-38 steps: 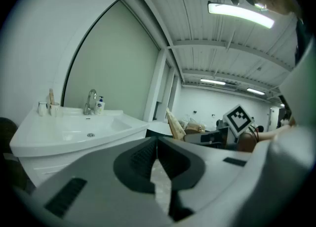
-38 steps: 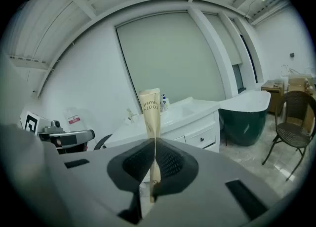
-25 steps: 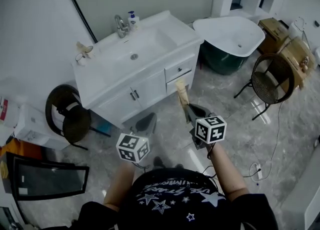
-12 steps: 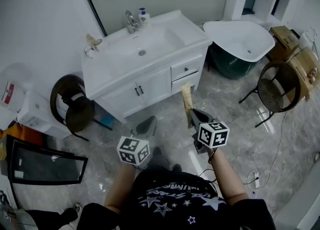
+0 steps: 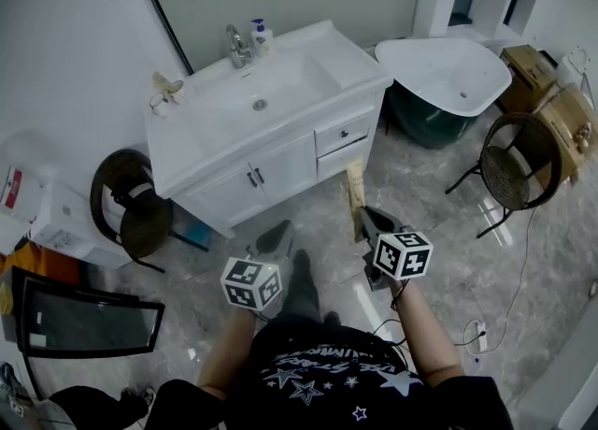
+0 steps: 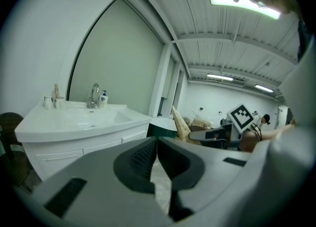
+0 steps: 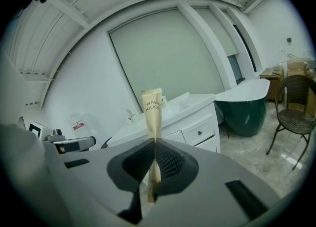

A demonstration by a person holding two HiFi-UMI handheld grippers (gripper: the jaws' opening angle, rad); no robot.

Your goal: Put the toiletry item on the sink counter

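Note:
A tan paper toothbrush packet [image 5: 355, 186] stands upright in my right gripper [image 5: 362, 217], whose jaws are shut on its lower part. In the right gripper view the packet [image 7: 152, 110] rises from the right gripper [image 7: 154, 142] in front of the vanity. The white sink counter [image 5: 192, 138] lies ahead, over a cabinet with doors and drawers, about a step away. My left gripper [image 5: 277, 232] hangs beside the right one, shut with nothing in it. In the left gripper view the left gripper [image 6: 156, 140] points past the counter [image 6: 37, 125].
On the counter stand a faucet [image 5: 235, 45], a soap bottle [image 5: 261, 35] and a cup with brushes [image 5: 164, 93]. A white and green bathtub [image 5: 447, 73] and a wicker chair [image 5: 512, 152] are to the right. A dark round chair [image 5: 131, 206] and a black-framed glass panel [image 5: 84, 323] are to the left.
The head view has swung a little and the vanity sits slightly differently in frame. A dark shoe now shows between the grippers. The right gripper still holds the packet.

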